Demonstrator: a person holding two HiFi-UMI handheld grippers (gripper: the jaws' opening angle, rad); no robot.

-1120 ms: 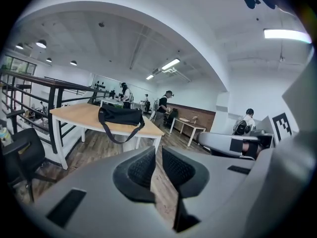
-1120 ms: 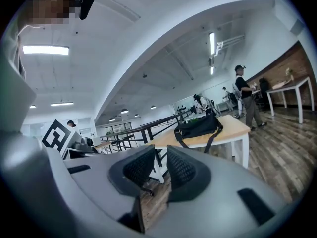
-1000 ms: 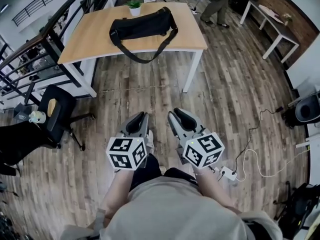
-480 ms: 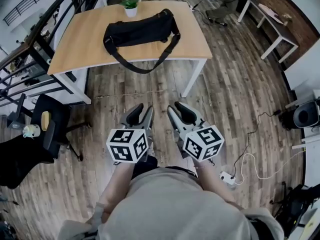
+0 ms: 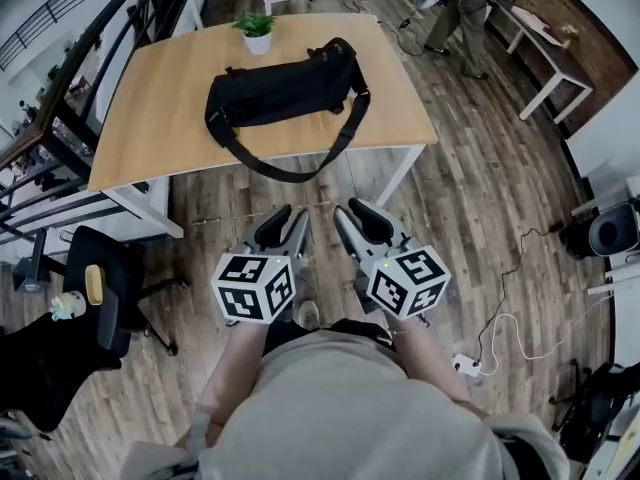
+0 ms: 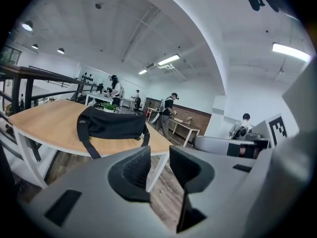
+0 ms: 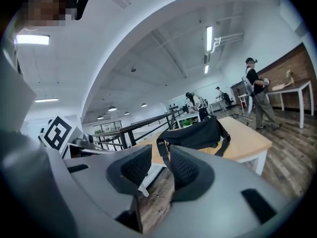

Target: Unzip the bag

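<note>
A black duffel bag (image 5: 285, 88) lies on its side on the wooden table (image 5: 150, 98), its shoulder strap (image 5: 290, 168) hanging in a loop over the front edge. Both grippers are held low in front of the person, well short of the table and pointing toward it. My left gripper (image 5: 288, 223) is open with nothing between its pads. My right gripper (image 5: 358, 216) is open too, and empty. The left gripper view shows the bag (image 6: 111, 124) beyond the left gripper (image 6: 159, 155). The right gripper view shows the bag (image 7: 195, 133) past the right gripper (image 7: 160, 155).
A small potted plant (image 5: 257, 33) stands behind the bag. A black office chair (image 5: 105, 288) and a dark railing (image 5: 60, 138) are at the left. A person (image 5: 465, 8) stands by a white side table (image 5: 550, 48) at the back right. A power strip (image 5: 470, 363) with its cable lies on the floor.
The left gripper's jaws have gone from nearly shut to wide open, and the right jaws widened a little. The table and bag have drawn nearer in the head view.
</note>
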